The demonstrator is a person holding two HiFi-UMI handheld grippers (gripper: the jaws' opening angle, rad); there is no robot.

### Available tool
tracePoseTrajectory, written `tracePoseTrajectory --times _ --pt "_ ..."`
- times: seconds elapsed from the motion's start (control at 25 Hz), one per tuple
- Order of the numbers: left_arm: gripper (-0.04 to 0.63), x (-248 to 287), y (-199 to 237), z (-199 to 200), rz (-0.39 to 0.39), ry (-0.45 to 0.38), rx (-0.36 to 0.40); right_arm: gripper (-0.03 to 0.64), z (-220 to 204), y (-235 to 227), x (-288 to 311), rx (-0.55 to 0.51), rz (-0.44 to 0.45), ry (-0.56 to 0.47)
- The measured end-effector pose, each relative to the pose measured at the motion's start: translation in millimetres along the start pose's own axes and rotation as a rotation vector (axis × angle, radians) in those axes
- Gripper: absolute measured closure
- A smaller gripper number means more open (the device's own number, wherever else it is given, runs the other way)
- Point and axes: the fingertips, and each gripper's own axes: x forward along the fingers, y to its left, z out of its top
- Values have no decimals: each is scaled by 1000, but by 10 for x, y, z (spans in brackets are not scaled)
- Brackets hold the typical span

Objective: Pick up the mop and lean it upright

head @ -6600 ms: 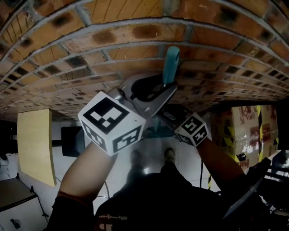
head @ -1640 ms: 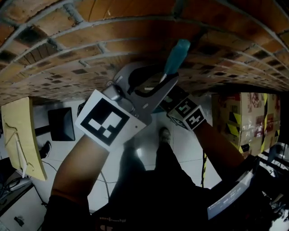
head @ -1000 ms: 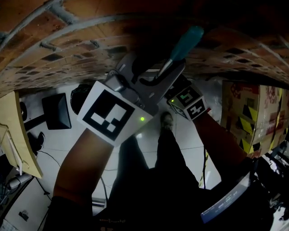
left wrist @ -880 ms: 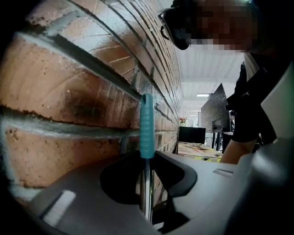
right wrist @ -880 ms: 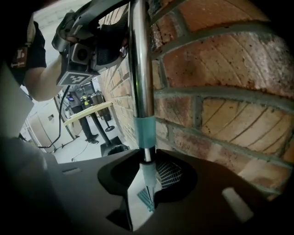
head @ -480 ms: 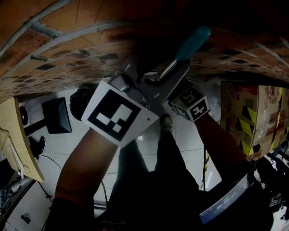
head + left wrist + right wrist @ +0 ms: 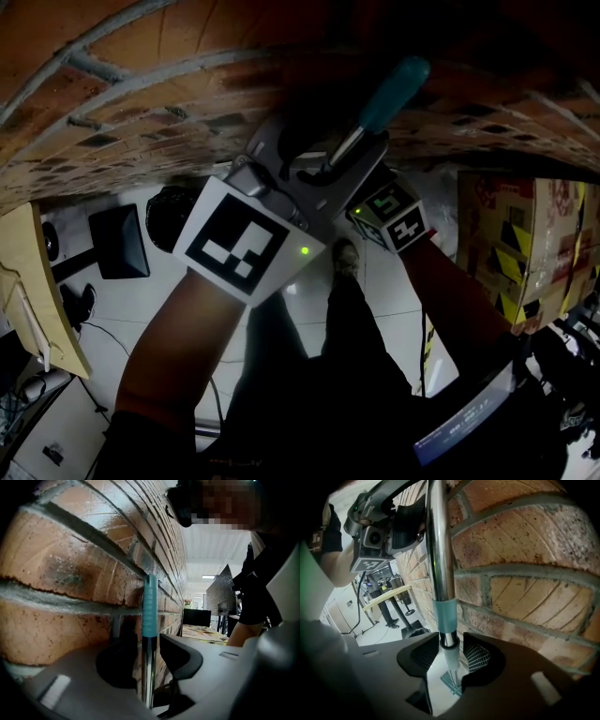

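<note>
Both just-opened tongs, left (image 7: 149, 660) and right (image 7: 449, 652), astride mop (image 7: 389, 89)

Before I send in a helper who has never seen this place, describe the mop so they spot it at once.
Start at the brick wall. Leaning upright against it is the mop, a thin shiny metal pole. A teal grip caps its top end, unlike anything else along the red-brown bricks.

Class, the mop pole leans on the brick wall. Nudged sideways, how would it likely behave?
Probably stiff: the mop pole is straight, shiny metal. Likely to roll or slide along: it is round and merely leans on the brick wall.
</note>
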Motion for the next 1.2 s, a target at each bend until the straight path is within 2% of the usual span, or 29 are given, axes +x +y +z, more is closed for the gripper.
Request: tracePoseTrajectory --times 0.28,0.56,0.84,1.0,1.2 --pt "422 -179 71 -1 47 9 -27 380 -11 -32 -99 19 -36 4" --pt "417 -608 59 163 130 4 -45 387 199 32 -613 51 -81 -50" --pt "417 -1209 44 680 202 -24 -35 431 775 117 -1470 60 -146 -164" --pt "419 -1510 -107 961 217 -31 -54 448 1112 244 -2001 77 -166 -223" --pt "433 -1816 -252 1479 246 -103 -72 480 1553 456 -2572 53 -160 -285"
